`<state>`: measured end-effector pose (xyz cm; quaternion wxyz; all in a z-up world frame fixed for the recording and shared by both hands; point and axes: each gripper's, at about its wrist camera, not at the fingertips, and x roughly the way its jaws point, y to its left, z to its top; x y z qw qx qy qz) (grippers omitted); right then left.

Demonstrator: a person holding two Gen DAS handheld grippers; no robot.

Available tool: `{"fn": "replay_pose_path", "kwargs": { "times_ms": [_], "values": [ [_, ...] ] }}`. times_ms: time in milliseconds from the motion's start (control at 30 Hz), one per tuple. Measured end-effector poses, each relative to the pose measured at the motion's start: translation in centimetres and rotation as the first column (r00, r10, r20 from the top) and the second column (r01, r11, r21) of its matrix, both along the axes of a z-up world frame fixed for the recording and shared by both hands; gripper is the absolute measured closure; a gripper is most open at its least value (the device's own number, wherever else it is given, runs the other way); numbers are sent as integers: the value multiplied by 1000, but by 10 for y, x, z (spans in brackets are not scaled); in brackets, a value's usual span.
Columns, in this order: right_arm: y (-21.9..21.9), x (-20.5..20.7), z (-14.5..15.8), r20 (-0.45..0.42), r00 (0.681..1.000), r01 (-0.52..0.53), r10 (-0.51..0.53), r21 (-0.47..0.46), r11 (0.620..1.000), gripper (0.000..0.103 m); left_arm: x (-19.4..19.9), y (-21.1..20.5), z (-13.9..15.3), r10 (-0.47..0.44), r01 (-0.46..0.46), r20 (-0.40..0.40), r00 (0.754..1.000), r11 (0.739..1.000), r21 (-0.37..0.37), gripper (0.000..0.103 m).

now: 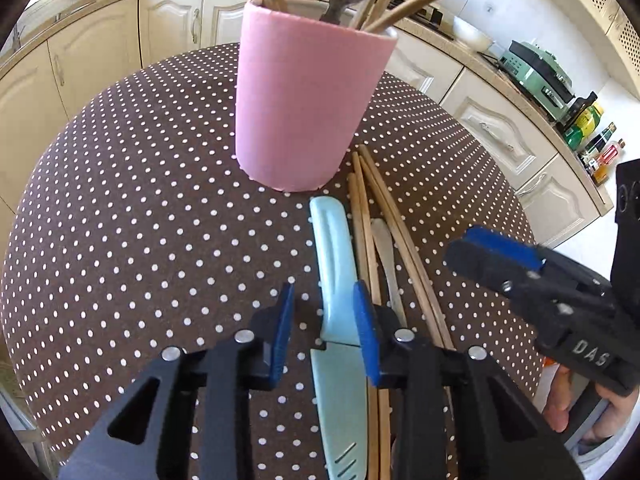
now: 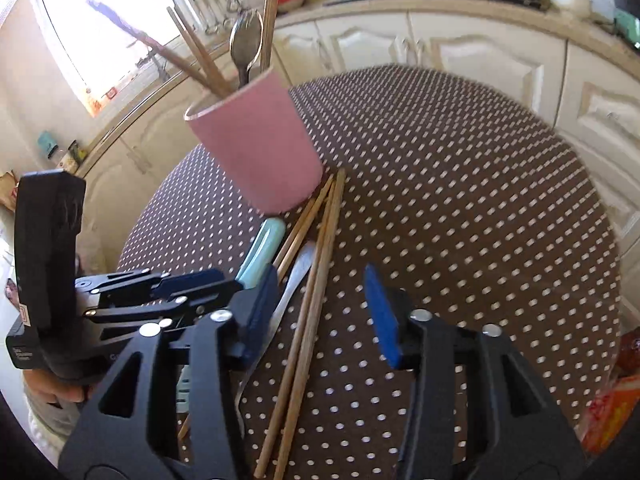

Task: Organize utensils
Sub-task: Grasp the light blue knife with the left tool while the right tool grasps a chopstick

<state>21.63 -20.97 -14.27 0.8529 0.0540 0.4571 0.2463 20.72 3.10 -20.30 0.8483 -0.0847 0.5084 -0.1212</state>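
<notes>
left gripper (image 1: 324,320) apart, astride pale blue knife (image 1: 334,276); right gripper (image 2: 320,312) apart over chopsticks (image 2: 316,280).

Bright daylight from a blown-out window (image 2: 100,36); strong fisheye bending at edges, right view perhaps slightly motion-blurred.

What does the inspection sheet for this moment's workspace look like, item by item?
Surface: round table, brown polka-dot cloth.
Job's things: pink cup upright, holding a spoon and sticks; pale blue knife, chopsticks and a white utensil lying beside it.
Clutter: nothing seen on the table.
Grippers: left tongs straddle the knife, right pad against it, left pad apart; right tongs open over the chopsticks.
Cables: nothing seen.
Surroundings: cream kitchen cabinets, window.
</notes>
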Motion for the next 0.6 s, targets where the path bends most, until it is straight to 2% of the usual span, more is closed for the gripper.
{"fn": "replay_pose_path", "kwargs": {
  "times_ms": [133,333,467,567,600],
  "values": [
    [7,8,-11,-55,998,-20,17,-37,999,69,10,-9,-3,4,-4,-14,1000,1000,22,73],
    [18,19,-23,-90,996,-26,17,-107,994,72,19,-23,0,-8,10,-26,1000,997,70,72],
    [28,29,-25,-102,995,-40,25,-147,988,74,24,-18,1,3,-2,-22,1000,999,54,73],
    [37,36,-25,-105,994,-53,34,-184,981,74,21,-16,0,3,-2,-14,1000,999,47,79],
    [41,38,-25,-106,994,-56,36,-197,979,74,21,-16,0,0,0,-14,1000,999,40,84]
  ]
}}
